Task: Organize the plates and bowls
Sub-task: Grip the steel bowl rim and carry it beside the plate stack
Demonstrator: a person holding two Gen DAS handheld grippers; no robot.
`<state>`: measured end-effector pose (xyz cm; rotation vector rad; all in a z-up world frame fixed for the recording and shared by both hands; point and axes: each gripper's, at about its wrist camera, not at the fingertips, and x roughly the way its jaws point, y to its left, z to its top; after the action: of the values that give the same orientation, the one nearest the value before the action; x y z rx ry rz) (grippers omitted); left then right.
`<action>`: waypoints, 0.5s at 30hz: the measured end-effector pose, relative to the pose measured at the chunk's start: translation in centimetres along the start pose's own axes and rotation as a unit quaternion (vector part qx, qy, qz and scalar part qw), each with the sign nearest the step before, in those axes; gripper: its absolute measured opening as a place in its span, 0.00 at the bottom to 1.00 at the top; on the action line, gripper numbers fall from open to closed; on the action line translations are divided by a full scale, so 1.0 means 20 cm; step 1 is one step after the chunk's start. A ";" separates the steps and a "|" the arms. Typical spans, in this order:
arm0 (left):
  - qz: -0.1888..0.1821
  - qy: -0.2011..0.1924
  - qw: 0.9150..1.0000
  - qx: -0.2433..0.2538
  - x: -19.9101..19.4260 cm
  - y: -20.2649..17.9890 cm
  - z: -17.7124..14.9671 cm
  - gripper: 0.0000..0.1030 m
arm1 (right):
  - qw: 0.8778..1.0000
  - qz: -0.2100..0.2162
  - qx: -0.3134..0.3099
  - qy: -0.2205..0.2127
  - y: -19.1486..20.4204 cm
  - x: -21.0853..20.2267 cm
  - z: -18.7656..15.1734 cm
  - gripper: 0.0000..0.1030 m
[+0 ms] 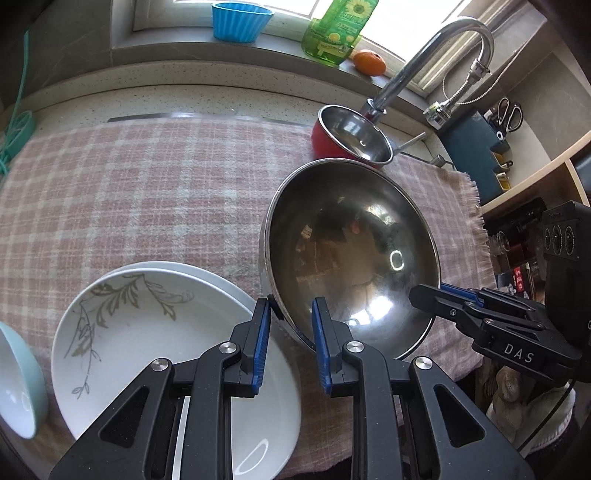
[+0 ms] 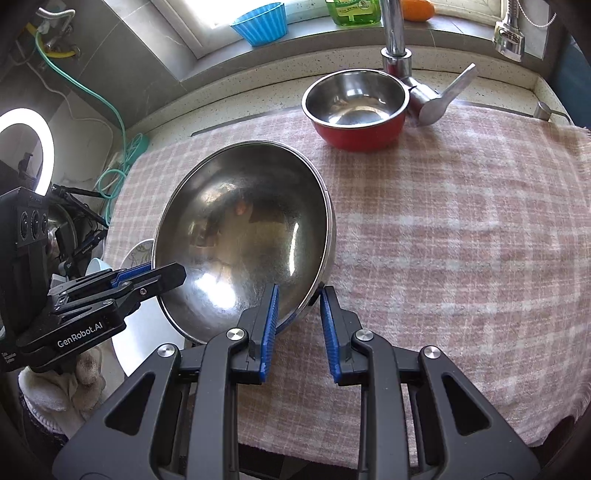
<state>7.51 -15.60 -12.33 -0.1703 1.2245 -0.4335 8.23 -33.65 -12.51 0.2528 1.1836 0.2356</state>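
Note:
A large steel bowl (image 1: pixel 351 251) is tilted above the pink checked cloth (image 1: pixel 129 184); it also shows in the right wrist view (image 2: pixel 243 236). My left gripper (image 1: pixel 290 332) straddles its near left rim, jaws apart with a gap to the rim. My right gripper (image 2: pixel 297 325) straddles its right rim, likewise with a gap. A white leaf-patterned plate (image 1: pixel 147 350) lies on another white plate at the left. A pale green bowl (image 1: pixel 16 380) is at the far left. A red bowl with steel inside (image 2: pixel 356 107) stands by the tap.
A tap (image 1: pixel 424 62) rises behind the red bowl. On the sill stand a blue cup (image 1: pixel 240 20), a green bottle (image 1: pixel 336 29) and an orange (image 1: pixel 369 62). A ring light (image 2: pixel 26 147) and green hose (image 2: pixel 110 110) are at the left.

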 end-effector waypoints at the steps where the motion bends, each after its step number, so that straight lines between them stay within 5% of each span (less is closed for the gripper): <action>1: -0.001 0.001 1.000 0.002 0.00 -0.02 -0.02 0.21 | 1.000 0.002 0.003 0.001 -0.01 -0.01 -0.02 0.24; 15: -0.004 0.026 0.999 0.020 0.08 -0.17 -0.16 0.21 | 1.000 -0.001 0.015 0.020 -0.17 -0.06 -0.24 0.24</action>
<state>4.21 -19.03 -13.57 -0.1302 1.2663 -0.4727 3.58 -36.93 -14.30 0.2752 1.2278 0.2223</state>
